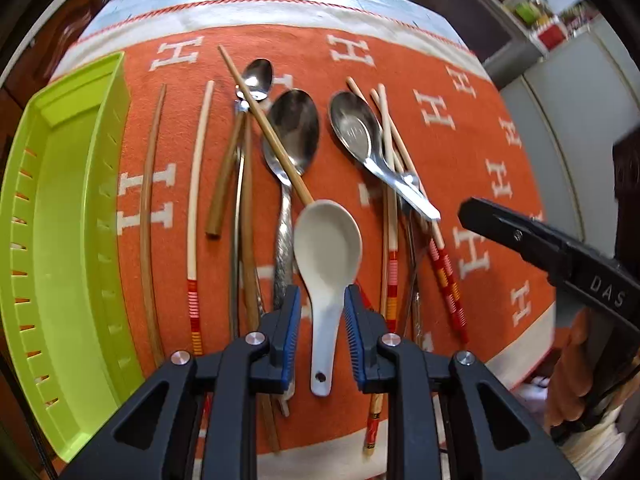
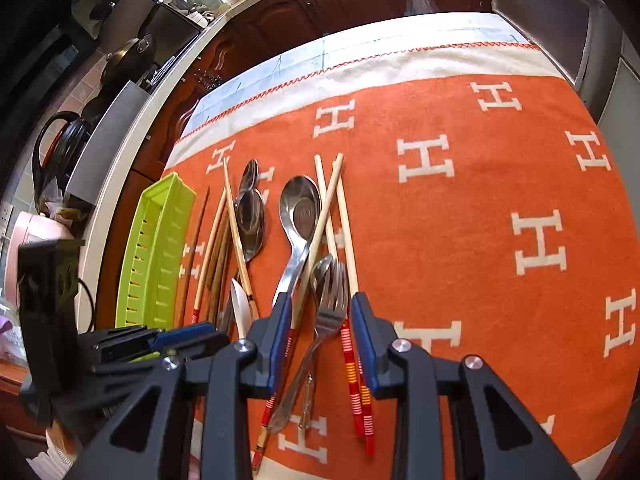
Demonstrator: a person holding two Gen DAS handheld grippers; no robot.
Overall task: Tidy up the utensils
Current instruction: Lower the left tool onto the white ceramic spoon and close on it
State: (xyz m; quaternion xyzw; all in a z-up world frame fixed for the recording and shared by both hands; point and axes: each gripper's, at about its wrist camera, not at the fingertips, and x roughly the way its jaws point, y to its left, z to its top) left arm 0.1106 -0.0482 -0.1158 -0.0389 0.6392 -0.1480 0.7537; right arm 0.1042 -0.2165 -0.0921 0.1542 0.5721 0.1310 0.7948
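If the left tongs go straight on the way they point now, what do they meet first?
Most likely the white spoon: its handle lies between the left tongs, whose pads do not visibly touch it. Depth is unclear.

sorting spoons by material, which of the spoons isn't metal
The white ceramic soup spoon, lying between the left gripper's blue pads. It is matte white with a hole in its handle end; the other spoons are shiny metal.

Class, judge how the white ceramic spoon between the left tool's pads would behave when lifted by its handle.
The white ceramic spoon looks glazed, so probably slippery against the pads. Its broad bowl lies beyond the left tool, so it may tip bowl-down. It is likely rigid and brittle if dropped.
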